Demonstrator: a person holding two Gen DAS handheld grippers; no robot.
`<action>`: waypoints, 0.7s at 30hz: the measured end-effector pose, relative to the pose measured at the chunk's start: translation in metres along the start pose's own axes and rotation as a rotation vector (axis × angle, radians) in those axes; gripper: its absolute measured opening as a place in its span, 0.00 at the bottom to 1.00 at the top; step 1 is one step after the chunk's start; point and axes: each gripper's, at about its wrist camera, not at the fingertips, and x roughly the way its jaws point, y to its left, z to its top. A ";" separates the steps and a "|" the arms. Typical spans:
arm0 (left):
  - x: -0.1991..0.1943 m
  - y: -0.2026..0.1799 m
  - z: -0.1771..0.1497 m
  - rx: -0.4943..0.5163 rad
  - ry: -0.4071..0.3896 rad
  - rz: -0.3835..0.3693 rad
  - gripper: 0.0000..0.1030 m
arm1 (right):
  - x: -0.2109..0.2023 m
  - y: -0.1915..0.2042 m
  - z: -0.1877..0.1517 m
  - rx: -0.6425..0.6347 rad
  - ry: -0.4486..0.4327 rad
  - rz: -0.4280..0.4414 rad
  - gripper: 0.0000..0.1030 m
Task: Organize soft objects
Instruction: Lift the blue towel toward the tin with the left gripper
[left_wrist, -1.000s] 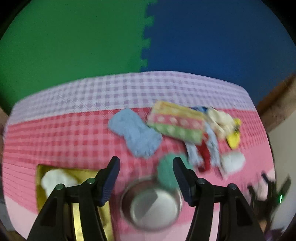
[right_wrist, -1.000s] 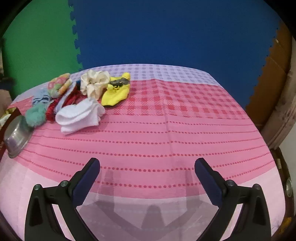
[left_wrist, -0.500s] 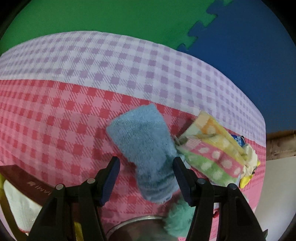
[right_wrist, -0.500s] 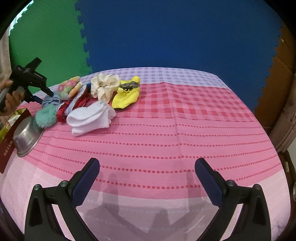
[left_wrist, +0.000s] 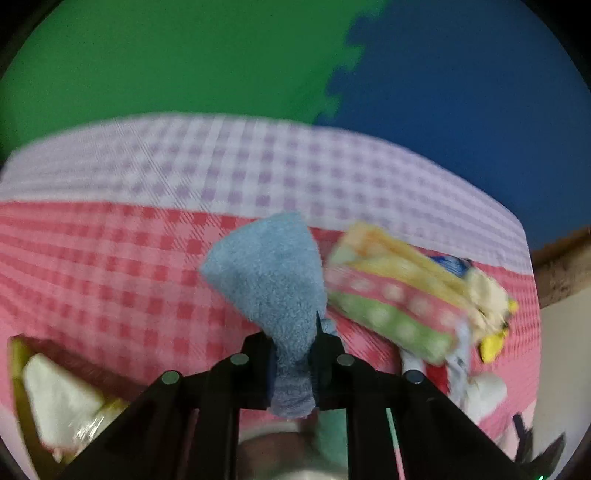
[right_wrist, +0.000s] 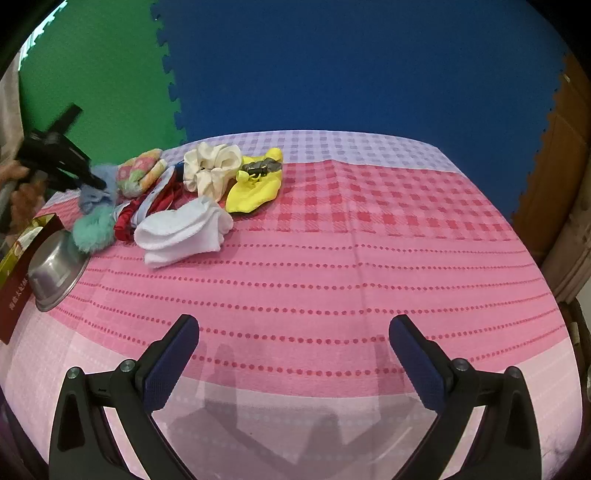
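A pink checked tablecloth (right_wrist: 332, 258) covered the table. Your right gripper (right_wrist: 293, 354) hovered wide open and empty over bare cloth. Your left gripper (left_wrist: 293, 354) pinched the fluffy blue cloth (left_wrist: 269, 280), beside the striped towel (left_wrist: 391, 295).

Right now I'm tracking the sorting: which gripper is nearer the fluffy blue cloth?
Left. The left gripper is shut on the fluffy blue cloth; the right gripper hovers open, far across the tablecloth.
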 end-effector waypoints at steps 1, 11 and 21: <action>-0.018 -0.004 -0.010 0.013 -0.034 -0.019 0.14 | 0.000 0.000 0.000 -0.001 0.003 0.003 0.99; -0.113 -0.029 -0.157 0.110 -0.052 -0.231 0.14 | -0.010 0.019 0.007 -0.069 0.009 0.206 0.99; -0.139 -0.001 -0.240 0.039 -0.011 -0.262 0.14 | 0.029 0.084 0.051 -0.210 0.025 0.213 1.00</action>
